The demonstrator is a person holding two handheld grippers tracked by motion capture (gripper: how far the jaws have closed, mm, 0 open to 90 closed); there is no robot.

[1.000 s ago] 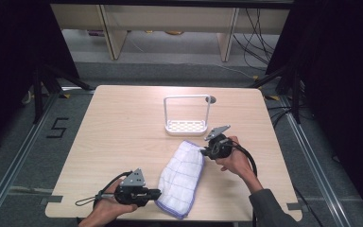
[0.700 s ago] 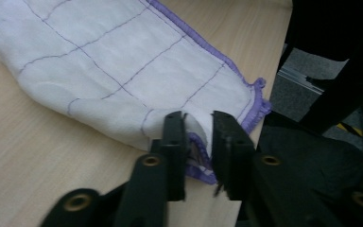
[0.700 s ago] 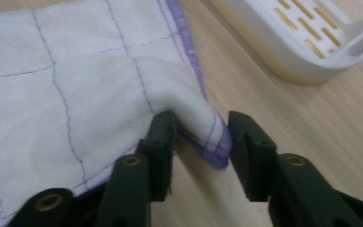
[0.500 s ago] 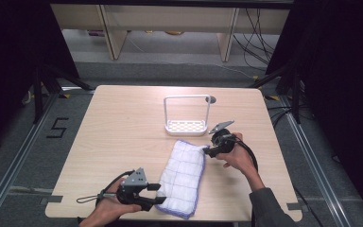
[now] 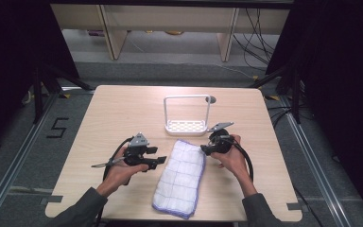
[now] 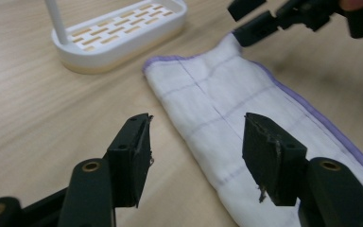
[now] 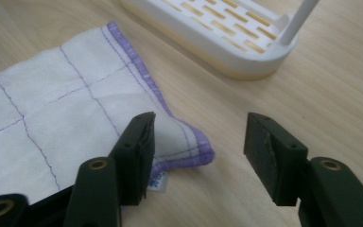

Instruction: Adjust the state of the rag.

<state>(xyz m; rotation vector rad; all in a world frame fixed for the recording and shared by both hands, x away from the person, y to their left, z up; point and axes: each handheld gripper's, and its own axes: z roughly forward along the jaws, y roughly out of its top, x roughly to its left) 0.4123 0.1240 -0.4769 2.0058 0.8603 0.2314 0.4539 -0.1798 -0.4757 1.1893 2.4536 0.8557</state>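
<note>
A white cloth with purple edging and grid lines lies flat and folded on the wooden table, long side running away from me. My left gripper stands open beside its left edge; its jaws have just been opening, and in the left gripper view the cloth edge lies under them untouched. My right gripper is at the cloth's far right corner, open; its jaws have just been closing a little. In the right gripper view the corner of the cloth lies loose by the left jaw.
A white slotted rack with a tall wire handle stands just beyond the cloth, close to the right gripper. It also appears as the rack and the rack in the gripper views. The table's front edge is near my forearms.
Both grippers were shut on corners of the cloth and have let go. The left gripper has moved away from me, from the near left corner to the middle of the left edge.
</note>
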